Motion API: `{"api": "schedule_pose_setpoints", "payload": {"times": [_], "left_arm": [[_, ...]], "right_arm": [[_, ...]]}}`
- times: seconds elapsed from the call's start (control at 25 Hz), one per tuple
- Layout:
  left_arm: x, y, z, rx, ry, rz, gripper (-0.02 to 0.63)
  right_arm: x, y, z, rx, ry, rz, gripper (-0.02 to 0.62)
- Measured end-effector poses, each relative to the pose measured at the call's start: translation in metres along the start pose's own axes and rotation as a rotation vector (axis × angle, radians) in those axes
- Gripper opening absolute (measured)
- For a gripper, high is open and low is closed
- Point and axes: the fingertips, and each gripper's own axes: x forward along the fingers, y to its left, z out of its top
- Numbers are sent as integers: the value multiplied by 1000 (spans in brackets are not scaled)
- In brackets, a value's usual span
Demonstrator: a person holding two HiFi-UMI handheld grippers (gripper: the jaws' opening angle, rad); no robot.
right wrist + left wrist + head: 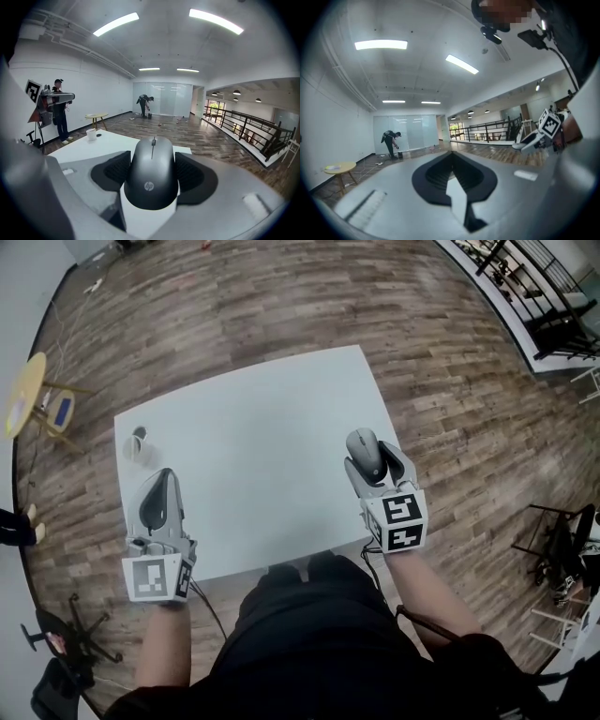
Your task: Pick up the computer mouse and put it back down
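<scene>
The dark grey computer mouse (pixel 364 451) sits between the jaws of my right gripper (pixel 369 463), which is shut on its sides and holds it in the air over the right part of the white table (pixel 253 418). In the right gripper view the mouse (pixel 152 173) fills the gap between the two black pads (pixel 111 171), its wheel pointing away from me. My left gripper (pixel 161 486) hovers over the table's left front corner. Its jaws are shut with nothing between them, and in the left gripper view the black pads (pixel 436 174) meet.
A small white cup (pixel 142 448) stands at the table's far left edge. A round yellow side table (pixel 23 395) is on the wooden floor to the left. A railing (pixel 534 287) runs along the far right. A person (pixel 144 104) bends over far across the room.
</scene>
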Motion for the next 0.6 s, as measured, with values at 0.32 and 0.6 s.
{"api": "schedule_pose_setpoints", "payload": {"times": [0.32, 0.6], "left_arm": [[-4, 0, 19, 19, -57, 18, 3], [-5, 5, 36, 20, -108, 43, 3]], "right_arm": [[-19, -8, 30, -9, -54, 6, 296], [-34, -14, 48, 29, -91, 5, 296]]}}
